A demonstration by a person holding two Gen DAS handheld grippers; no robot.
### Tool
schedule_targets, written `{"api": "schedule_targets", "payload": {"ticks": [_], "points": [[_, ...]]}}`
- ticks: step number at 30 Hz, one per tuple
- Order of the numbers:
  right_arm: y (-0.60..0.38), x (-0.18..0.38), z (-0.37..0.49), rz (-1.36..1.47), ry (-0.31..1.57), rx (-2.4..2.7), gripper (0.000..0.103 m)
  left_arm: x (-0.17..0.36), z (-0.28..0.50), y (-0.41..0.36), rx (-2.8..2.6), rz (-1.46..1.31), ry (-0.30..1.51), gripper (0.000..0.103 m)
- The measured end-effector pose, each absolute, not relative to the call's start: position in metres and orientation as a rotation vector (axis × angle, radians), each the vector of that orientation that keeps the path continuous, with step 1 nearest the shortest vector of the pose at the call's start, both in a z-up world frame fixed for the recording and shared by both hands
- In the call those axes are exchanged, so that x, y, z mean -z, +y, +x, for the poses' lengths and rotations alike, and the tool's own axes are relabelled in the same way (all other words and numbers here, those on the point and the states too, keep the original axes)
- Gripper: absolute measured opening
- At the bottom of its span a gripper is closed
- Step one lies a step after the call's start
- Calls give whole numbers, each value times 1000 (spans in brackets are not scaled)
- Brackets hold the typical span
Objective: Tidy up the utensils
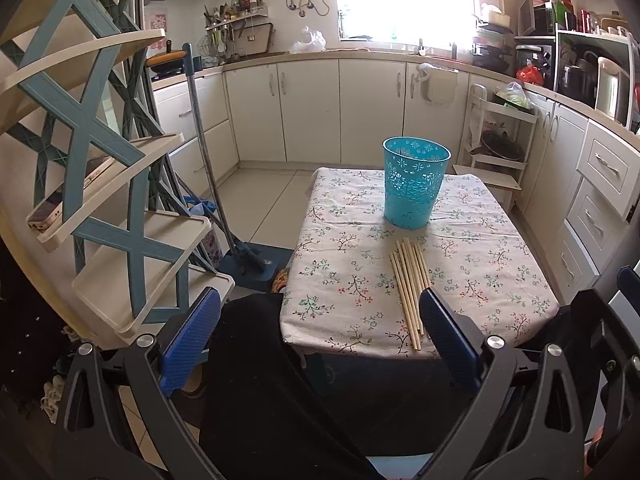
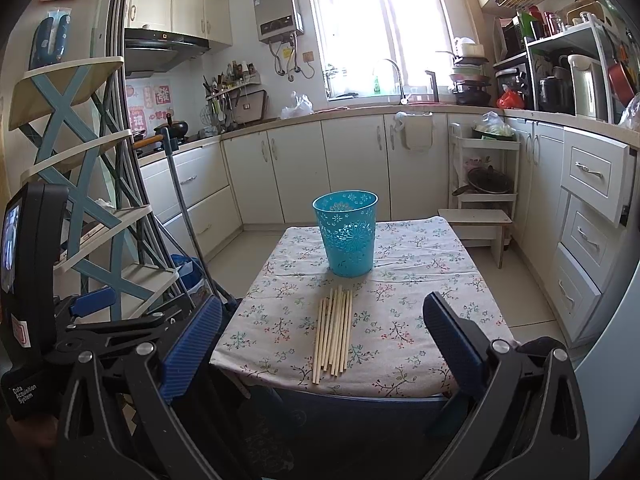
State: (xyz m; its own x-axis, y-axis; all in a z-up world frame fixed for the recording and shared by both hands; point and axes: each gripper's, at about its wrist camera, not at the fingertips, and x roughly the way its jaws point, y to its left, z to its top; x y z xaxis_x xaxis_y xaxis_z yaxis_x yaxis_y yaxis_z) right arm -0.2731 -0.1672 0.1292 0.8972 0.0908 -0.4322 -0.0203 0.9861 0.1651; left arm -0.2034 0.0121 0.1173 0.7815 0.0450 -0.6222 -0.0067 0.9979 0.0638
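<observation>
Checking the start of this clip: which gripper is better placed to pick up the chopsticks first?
Probably the right gripper: the chopsticks lie centred between its open fingers, in line with the blue basket. The left gripper sits off the table's edge, chopsticks by its right finger.

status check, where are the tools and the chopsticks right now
Left tool open, empty, short of the table. Right tool open, empty. Chopsticks loose on the floral tablecloth, teal basket upright behind them. Nothing in the way.
</observation>
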Motion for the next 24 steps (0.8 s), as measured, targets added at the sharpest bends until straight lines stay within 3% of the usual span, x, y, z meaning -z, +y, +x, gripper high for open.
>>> {"api": "schedule_targets", "payload": {"ticks": [24], "points": [[-165,-126,-266,200,522,-72,97,-113,-201,10,-25,69,690,95]]}}
